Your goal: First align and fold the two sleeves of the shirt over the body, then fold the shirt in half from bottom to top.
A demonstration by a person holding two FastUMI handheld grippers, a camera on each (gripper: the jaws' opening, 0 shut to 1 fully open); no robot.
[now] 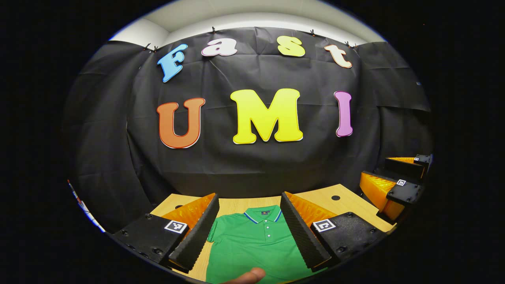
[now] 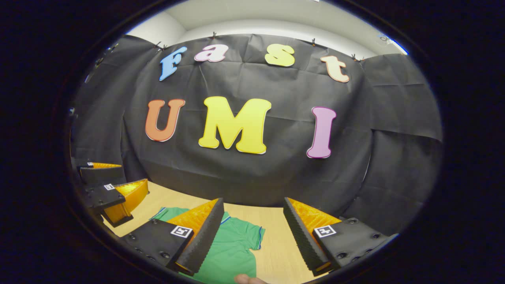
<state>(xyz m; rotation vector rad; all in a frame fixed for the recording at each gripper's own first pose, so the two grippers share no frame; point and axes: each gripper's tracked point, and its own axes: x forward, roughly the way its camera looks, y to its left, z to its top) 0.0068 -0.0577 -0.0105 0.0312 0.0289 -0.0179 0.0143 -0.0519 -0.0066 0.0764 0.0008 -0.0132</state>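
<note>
The green shirt (image 1: 252, 244) lies flat on the wooden tabletop (image 1: 343, 201), collar toward the black wall (image 1: 252, 165). The left claw (image 1: 250, 232) hangs above its chest, spread wide, holding nothing. The right claw (image 2: 250, 236) is also spread wide and empty, above a sleeve (image 2: 246, 234). A fingertip (image 1: 248, 276) shows at the bottom edge.

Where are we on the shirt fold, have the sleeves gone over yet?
Nothing looks folded yet. The green shirt lies flat on the wooden table, collar away from the camera, and its sleeve is spread out to the side. In hand: nothing; the left gripper and right gripper are above the shirt with jaws open. Left: both sleeve folds, then the bottom-to-top fold.
</note>
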